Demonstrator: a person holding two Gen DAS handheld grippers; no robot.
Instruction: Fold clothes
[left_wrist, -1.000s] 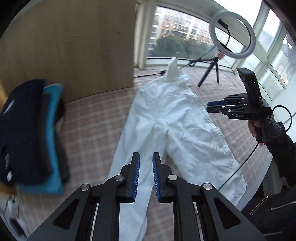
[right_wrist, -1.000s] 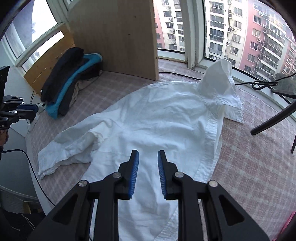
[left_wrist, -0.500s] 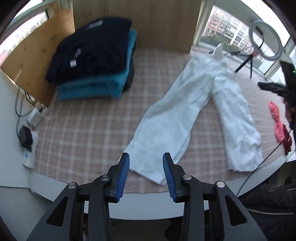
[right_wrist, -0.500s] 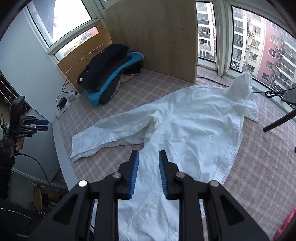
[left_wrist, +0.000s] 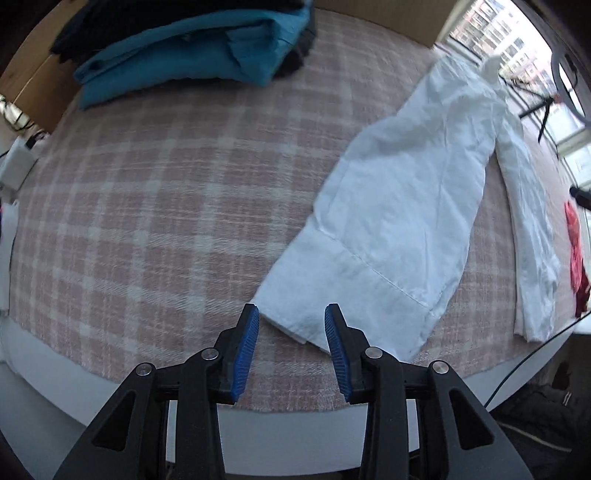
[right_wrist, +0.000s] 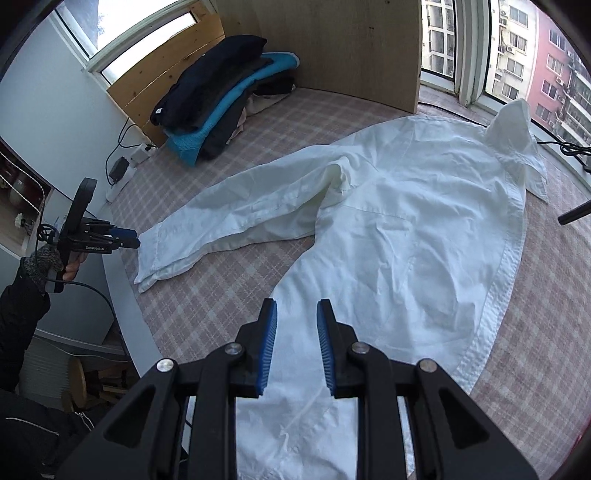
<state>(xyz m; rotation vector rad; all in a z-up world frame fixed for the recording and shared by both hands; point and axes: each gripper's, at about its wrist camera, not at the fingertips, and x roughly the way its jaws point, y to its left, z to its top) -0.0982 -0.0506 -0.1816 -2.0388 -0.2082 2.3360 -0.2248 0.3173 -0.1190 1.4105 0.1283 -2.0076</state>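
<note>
A white hooded shirt (right_wrist: 406, 221) lies spread flat on the pink checked table cover (right_wrist: 229, 302); its left sleeve (right_wrist: 229, 218) stretches toward the table's left edge. In the left wrist view the sleeve cuff (left_wrist: 332, 295) lies just ahead of my left gripper (left_wrist: 291, 332), which is open, empty and low over the table edge. My left gripper also shows in the right wrist view (right_wrist: 125, 238), beside the cuff end. My right gripper (right_wrist: 295, 343) is open and empty, above the shirt's lower body.
A stack of folded dark and teal clothes (right_wrist: 221, 99) (left_wrist: 192, 55) sits at the far corner against a wooden panel (right_wrist: 332, 44). A charger and cables (right_wrist: 122, 166) lie by the left edge. Red items (left_wrist: 576, 258) lie at the right edge. A ring light on a tripod (left_wrist: 565, 74) stands beyond.
My left gripper has swung left and down to the sleeve cuff at the table edge, and its jaws have opened wider. My right gripper has pulled back and its jaws have opened a little.
</note>
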